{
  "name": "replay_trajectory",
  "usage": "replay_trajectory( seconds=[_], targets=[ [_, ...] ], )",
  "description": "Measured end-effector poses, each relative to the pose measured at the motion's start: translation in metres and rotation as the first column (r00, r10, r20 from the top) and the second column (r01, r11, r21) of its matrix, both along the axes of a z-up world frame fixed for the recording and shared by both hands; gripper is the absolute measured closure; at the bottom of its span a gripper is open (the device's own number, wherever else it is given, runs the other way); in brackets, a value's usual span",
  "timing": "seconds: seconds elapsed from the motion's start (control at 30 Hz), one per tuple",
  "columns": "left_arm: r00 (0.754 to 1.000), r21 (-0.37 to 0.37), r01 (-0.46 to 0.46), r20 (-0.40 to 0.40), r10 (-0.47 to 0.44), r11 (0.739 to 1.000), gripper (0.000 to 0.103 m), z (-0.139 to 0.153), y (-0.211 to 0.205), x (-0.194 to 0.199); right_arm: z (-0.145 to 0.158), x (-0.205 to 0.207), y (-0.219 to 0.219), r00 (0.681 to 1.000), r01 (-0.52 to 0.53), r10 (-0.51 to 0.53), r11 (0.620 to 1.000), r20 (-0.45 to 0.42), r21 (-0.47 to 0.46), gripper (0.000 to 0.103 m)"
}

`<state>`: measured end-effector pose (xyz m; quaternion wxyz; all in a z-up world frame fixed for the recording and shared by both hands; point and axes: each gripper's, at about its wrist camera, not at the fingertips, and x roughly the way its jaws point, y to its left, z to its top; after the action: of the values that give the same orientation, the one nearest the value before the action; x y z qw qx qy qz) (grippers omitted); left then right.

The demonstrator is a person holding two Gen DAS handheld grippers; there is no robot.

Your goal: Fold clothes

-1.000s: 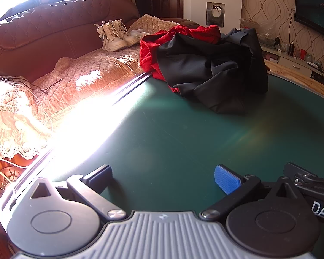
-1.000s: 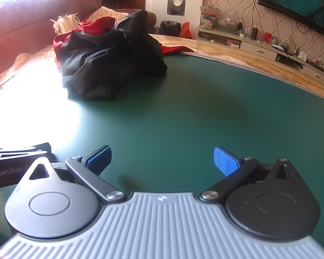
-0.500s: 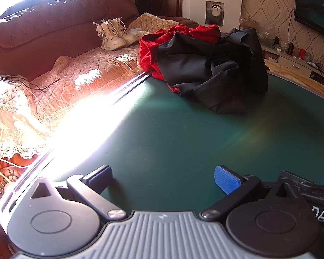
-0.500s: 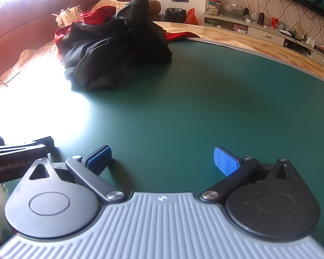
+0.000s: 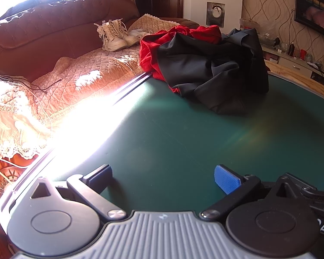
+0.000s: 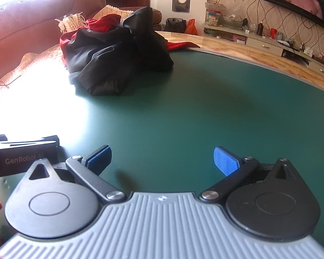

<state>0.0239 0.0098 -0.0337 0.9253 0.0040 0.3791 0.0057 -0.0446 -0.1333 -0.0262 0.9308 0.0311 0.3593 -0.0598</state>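
Clothes (image 5: 211,71) heaped at the far edge of the green table (image 5: 183,133), beside the sofa (image 5: 54,43): a dark garment (image 6: 118,64) crumpled on top, a red garment (image 5: 149,58) underneath and poking out behind. Nothing folded yet, nothing spread flat.

Compared with a second ago, pile closer and larger in the right wrist view, so right gripper (image 6: 162,159) brought forward and lower toward it; left wrist view almost unchanged, so left gripper (image 5: 163,176) barely moved. Probably the start of a reach for the first garment, led by the right side.

Both grippers spread wide, blue pads (image 6: 225,160) well apart, nothing between them, low over bare table and well short of the pile.

No basket, box or bin in sight. Pair of pale shoes (image 5: 114,35) on the sofa seat.
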Motion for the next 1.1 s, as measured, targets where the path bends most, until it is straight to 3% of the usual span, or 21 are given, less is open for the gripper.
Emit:
replay_trajectory(
  seconds=[0.27, 0.67, 0.73, 0.83, 1.0, 1.1],
  targets=[
    [1.000, 0.001, -0.001, 0.002, 0.001, 1.000, 0.000, 0.000, 0.000, 0.000, 0.001, -0.005, 0.004, 1.000, 0.000, 0.000, 1.000, 0.013, -0.028, 0.000],
    [1.000, -0.013, -0.001, 0.001, 0.001, 1.000, 0.000, 0.001, 0.003, -0.001, 0.000, 0.001, -0.003, 0.998, -0.059, 0.060, 0.996, -0.011, 0.063, 0.000],
    [1.000, -0.024, 0.000, 0.003, 0.000, 1.000, 0.000, 0.002, 0.004, -0.002, 0.002, 0.000, -0.002, 0.998, -0.062, 0.061, 0.997, 0.009, 0.043, 0.000],
    [1.000, -0.067, -0.002, 0.015, 0.003, 0.998, 0.000, 0.003, 0.011, -0.004, 0.016, 0.001, -0.009, 0.991, -0.050, 0.046, 0.998, 0.125, 0.024, 0.000],
    [0.999, -0.120, -0.005, 0.031, 0.008, 0.993, 0.000, 0.004, 0.019, -0.006, 0.035, 0.052, -0.019, 0.979, -0.136, 0.135, 0.991, 0.150, -0.005, 0.000],
    [1.000, -0.116, -0.005, 0.030, 0.009, 0.993, 0.000, 0.004, 0.019, -0.006, 0.045, 0.094, -0.021, 0.975, -0.163, 0.164, 0.986, 0.153, -0.018, 0.000]
  ],
)
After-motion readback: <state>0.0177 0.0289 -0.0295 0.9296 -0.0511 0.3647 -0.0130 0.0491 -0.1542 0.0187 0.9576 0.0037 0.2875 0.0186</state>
